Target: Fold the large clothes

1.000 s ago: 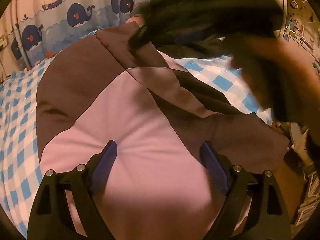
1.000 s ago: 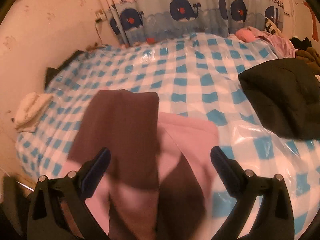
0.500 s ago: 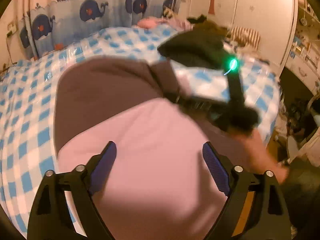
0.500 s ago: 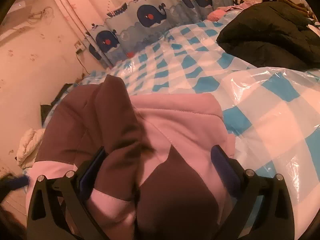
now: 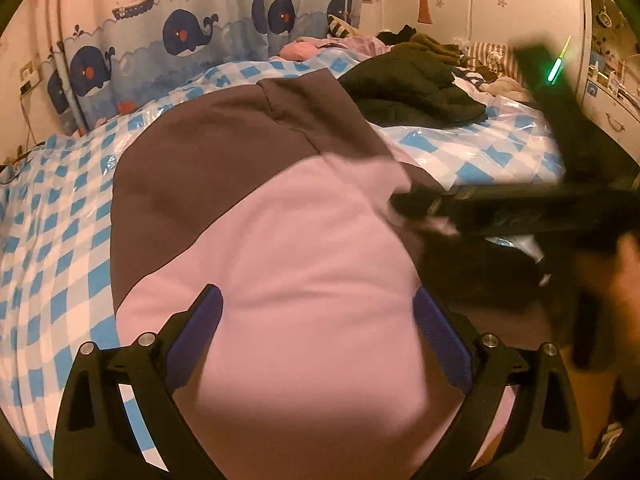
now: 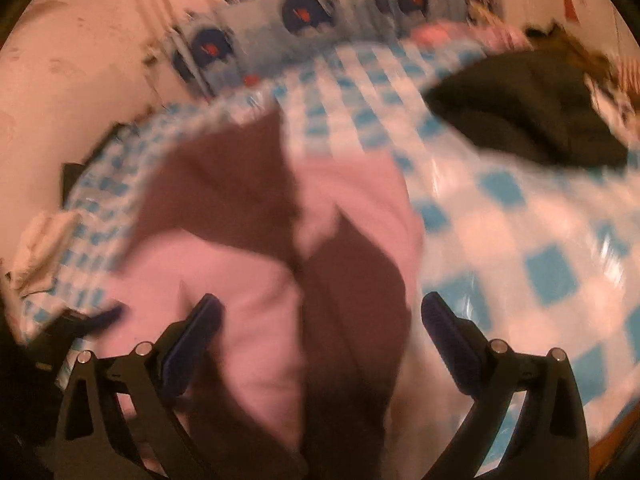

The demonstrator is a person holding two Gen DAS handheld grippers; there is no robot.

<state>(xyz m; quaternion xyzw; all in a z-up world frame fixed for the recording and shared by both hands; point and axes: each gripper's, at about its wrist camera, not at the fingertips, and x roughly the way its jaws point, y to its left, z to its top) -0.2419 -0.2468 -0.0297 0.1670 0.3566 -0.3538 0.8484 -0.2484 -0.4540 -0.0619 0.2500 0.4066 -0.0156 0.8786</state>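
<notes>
The left black plastic two-finger gripper point(image 5: 316, 320) has angular skeletal arms with triangular cut-outs, round silver screw heads at the joints and dark blue ribbed pads point(image 5: 442, 342) lining its fingers. The right black plastic gripper point(image 6: 320, 326) is built alike, with the same silver screws and blue pads point(image 6: 192, 346). Its body carries a small green light, and bare skin of the person's right hand point(image 5: 628, 268) shows blurred beside it.

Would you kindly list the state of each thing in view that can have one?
Left gripper: jaws open, holding nothing, over the garment.
Right gripper: jaws open, holding nothing; view blurred.
Garment: pink and brown, partly folded, lying on the bed.
Dark jacket: heaped, unfolded, beyond the garment.
Bed cover: blue check under clear plastic, spread flat.
Curtain: whale print, drawn.
</notes>
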